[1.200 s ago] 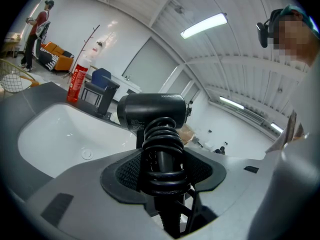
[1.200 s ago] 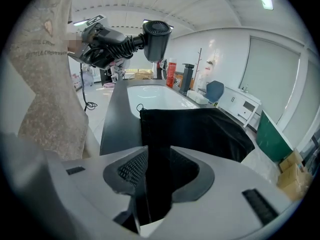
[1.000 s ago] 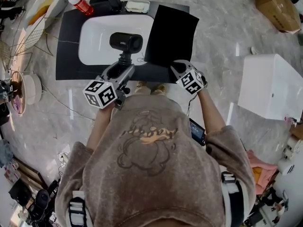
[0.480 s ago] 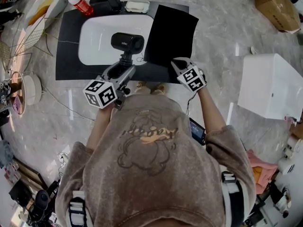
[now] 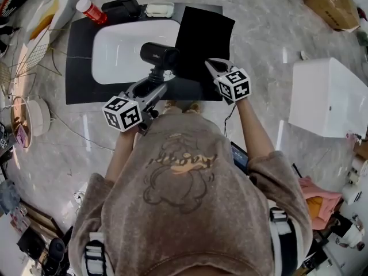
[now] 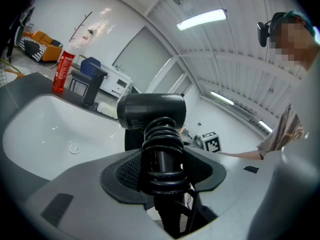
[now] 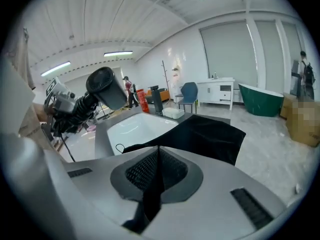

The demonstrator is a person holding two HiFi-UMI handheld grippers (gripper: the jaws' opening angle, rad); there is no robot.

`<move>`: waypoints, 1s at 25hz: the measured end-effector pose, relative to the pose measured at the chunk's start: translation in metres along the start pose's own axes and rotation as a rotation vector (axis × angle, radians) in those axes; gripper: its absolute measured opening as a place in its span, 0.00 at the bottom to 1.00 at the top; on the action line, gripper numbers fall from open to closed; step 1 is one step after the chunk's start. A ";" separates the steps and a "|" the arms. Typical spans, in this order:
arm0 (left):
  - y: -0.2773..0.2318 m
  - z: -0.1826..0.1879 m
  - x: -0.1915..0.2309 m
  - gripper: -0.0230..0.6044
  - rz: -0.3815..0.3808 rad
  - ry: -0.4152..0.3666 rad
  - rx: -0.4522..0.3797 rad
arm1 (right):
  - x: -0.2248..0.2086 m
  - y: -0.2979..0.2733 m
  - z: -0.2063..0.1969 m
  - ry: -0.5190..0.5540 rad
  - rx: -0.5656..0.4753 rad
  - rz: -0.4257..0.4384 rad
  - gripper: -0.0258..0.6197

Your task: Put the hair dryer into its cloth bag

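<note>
Left tongs (image 6: 161, 171) grip the hair dryer (image 5: 158, 53) by its cord-wrapped handle above the sink (image 5: 115, 50), handle running 7-to-1 o'clock, while right tongs (image 7: 158, 169), having just been closing, pinch the cloth bag (image 5: 201, 39) at the dryer's 3 o'clock.

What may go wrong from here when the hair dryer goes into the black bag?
1. The right tool, whose jaws have just been closing, pinches one thin edge of the cloth bag. The bag looks flat, so the hair dryer may only push against the cloth.
2. The left tool grips the dryer over its coiled cord, so the dryer might slip and drop into the sink.
</note>
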State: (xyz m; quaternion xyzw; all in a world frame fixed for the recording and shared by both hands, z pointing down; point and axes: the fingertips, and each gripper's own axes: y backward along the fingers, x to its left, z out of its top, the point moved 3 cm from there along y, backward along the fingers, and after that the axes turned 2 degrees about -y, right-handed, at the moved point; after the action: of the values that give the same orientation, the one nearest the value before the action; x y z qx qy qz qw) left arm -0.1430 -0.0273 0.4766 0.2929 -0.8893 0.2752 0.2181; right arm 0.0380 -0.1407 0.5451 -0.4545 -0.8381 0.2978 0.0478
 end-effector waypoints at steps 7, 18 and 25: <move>-0.010 -0.009 -0.008 0.43 -0.056 -0.069 0.101 | -0.016 -0.007 0.023 -0.082 -0.023 -0.001 0.06; -0.027 -0.032 -0.025 0.43 -0.136 -0.130 0.230 | -0.030 -0.012 0.025 -0.088 0.021 0.010 0.06; -0.036 -0.048 -0.035 0.43 -0.194 -0.140 0.302 | -0.035 -0.013 0.027 -0.076 0.037 0.013 0.06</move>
State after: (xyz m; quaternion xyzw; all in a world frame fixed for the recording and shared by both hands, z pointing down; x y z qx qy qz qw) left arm -0.0830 -0.0082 0.5062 0.4250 -0.8187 0.3620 0.1347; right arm 0.0390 -0.1859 0.5364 -0.4474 -0.8307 0.3306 0.0226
